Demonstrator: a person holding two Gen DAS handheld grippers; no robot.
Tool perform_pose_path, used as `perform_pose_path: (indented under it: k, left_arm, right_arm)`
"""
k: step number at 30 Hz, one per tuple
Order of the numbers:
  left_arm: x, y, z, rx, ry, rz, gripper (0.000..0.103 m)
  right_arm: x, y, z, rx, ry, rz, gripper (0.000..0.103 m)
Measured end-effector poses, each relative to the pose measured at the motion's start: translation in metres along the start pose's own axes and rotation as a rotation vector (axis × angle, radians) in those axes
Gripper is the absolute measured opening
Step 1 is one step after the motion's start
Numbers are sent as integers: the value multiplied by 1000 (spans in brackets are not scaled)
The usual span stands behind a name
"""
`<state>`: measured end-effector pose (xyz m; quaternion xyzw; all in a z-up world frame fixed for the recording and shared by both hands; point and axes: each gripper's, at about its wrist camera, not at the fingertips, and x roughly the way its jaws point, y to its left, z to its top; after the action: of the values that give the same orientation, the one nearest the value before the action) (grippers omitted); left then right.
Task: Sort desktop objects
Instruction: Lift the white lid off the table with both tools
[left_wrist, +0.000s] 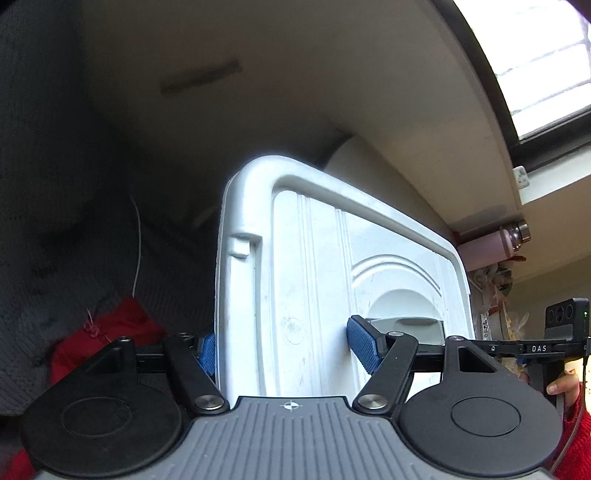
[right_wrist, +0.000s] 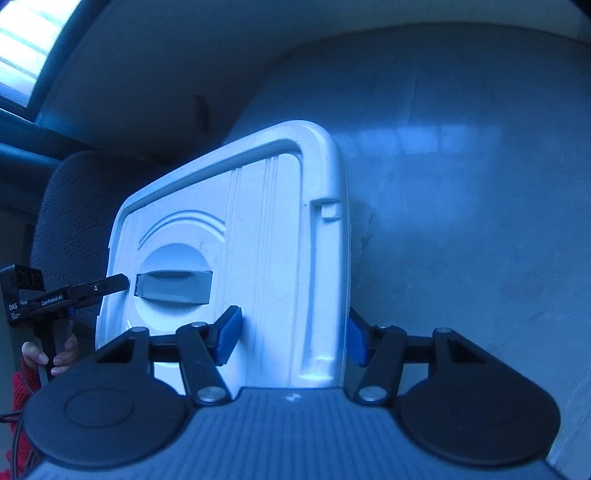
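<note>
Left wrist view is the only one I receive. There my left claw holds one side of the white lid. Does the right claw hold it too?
Observer: Yes. The right claw straddles the opposite side rim of the white lid, with one blue pad on the face and the other behind the rim.
Operator: What lies beyond that rim?
Observer: A plain, smooth grey surface fills that side.
Operator: Is the grey handle free?
Observer: The grey handle sits whole in its round recess. A finger of your left claw ends just beside the handle's end. I cannot tell if they touch.
</note>
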<state>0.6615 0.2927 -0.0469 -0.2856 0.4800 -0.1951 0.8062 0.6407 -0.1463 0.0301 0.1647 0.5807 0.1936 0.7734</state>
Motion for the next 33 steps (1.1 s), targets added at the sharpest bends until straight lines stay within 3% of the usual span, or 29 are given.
perform_pose_path:
  k: [15, 22, 33]
  left_arm:
    - [-113, -105, 3, 123, -130, 40, 70]
    - [-176, -145, -22, 157, -197, 72, 70]
    - [-235, -164, -95, 191, -231, 72, 70]
  right_arm:
    - [-99, 45, -42, -36, -168, 60, 59]
    - [-130, 59, -71, -59, -217, 105, 59]
    - [-162, 56, -139, -75, -276, 117, 60]
